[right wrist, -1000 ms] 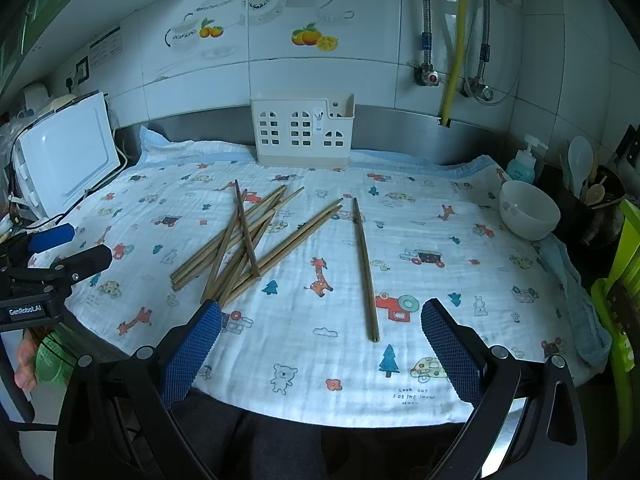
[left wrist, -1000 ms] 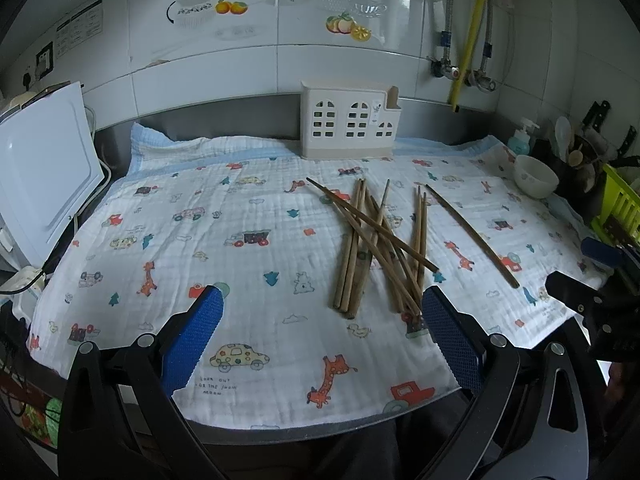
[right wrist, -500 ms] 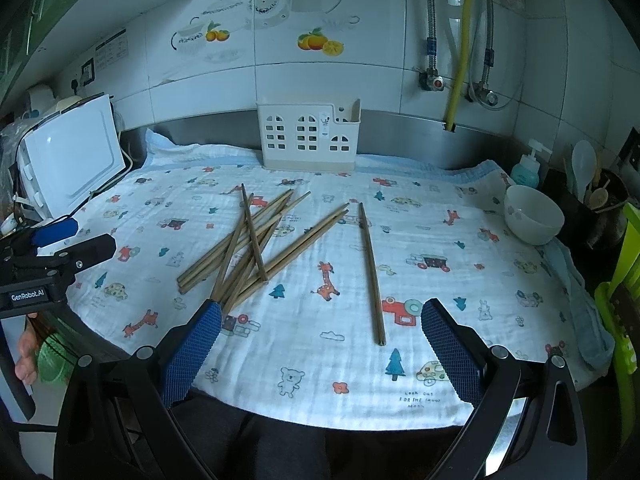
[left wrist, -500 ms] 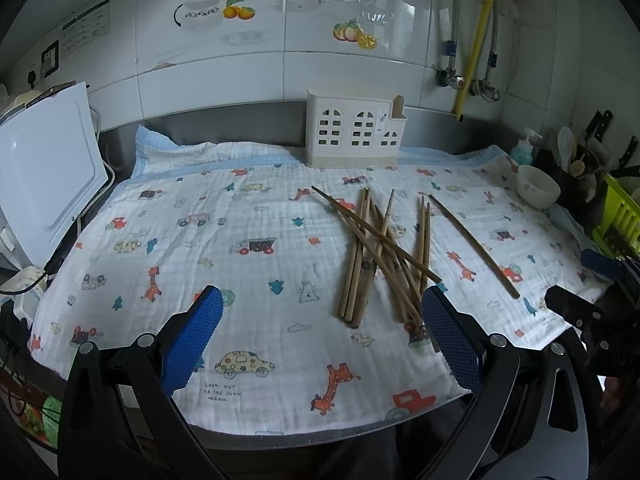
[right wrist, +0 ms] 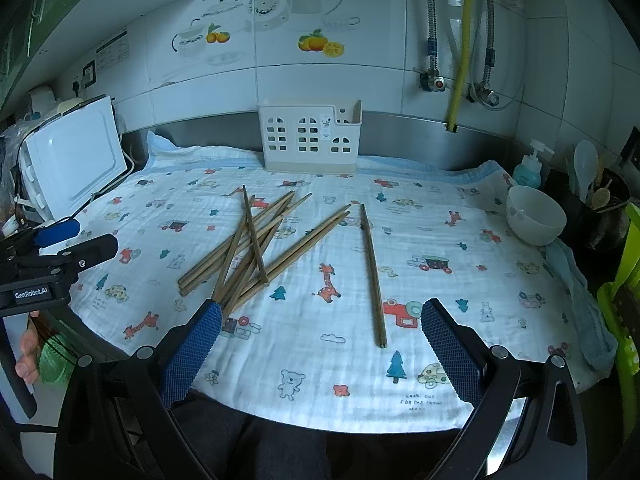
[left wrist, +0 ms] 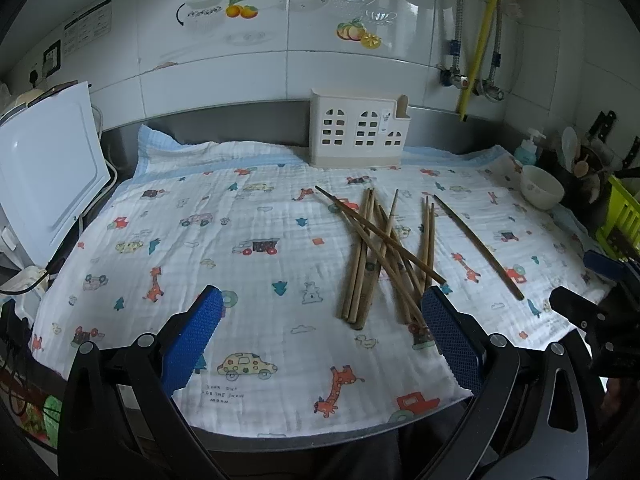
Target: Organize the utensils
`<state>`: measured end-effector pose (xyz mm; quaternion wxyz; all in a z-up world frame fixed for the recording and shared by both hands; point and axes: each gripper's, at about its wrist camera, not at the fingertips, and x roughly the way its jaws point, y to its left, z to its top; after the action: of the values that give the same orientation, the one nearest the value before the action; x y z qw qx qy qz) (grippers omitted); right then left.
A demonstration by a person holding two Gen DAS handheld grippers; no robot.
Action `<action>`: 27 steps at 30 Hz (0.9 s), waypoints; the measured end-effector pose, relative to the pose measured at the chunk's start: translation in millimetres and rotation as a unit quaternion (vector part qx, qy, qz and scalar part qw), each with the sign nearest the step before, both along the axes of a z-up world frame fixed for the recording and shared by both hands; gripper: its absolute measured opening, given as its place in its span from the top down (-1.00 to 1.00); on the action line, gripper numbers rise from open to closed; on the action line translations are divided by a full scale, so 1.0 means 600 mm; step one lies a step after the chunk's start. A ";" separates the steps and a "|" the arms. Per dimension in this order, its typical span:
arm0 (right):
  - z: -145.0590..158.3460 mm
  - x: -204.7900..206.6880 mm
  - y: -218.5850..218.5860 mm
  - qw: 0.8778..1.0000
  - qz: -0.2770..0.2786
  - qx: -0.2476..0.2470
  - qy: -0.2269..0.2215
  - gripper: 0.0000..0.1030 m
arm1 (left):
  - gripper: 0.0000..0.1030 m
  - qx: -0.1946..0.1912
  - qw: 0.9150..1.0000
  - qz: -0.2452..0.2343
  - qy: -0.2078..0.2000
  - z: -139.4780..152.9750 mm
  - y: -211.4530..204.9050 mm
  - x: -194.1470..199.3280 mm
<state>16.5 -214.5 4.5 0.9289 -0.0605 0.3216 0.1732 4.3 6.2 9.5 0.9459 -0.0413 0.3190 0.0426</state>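
Several wooden chopsticks (left wrist: pixel 380 248) lie crossed in a loose pile on the printed cloth, also in the right wrist view (right wrist: pixel 256 244). One single chopstick (left wrist: pixel 478 246) lies apart to the right of the pile (right wrist: pixel 372 272). A white house-shaped utensil holder (left wrist: pixel 358 134) stands at the back against the wall (right wrist: pixel 310 138). My left gripper (left wrist: pixel 320 336) is open and empty, near the counter's front edge, left of the pile. My right gripper (right wrist: pixel 320 340) is open and empty, with the single chopstick's near end between its fingers' line of sight.
A white appliance with raised lid (left wrist: pixel 44 172) stands at the left. A white bowl (right wrist: pixel 536 216), soap bottle (right wrist: pixel 528 168), dark pot with spoons (right wrist: pixel 600 200) and green rack (left wrist: pixel 622 216) crowd the right. The printed cloth (left wrist: pixel 200 240) covers the counter.
Both grippers have pulled slightly back and up, so the chopsticks and holder sit a little lower and further in each view. Nothing on the cloth has moved.
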 end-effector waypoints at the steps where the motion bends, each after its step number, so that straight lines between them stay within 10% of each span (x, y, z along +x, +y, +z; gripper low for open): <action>1: 0.000 0.001 0.001 1.000 0.001 0.000 0.000 -0.87 | -0.90 0.000 1.000 0.000 0.001 0.000 0.000 0.000; 27: -0.020 0.022 0.010 1.000 0.021 0.007 0.009 -0.63 | -0.87 0.008 1.000 -0.005 0.015 -0.008 -0.004 0.015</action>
<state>30.0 -208.4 -7.5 0.9225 -0.0596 0.3275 0.1956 13.4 3.5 4.6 0.9416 -0.0314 0.3328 0.0409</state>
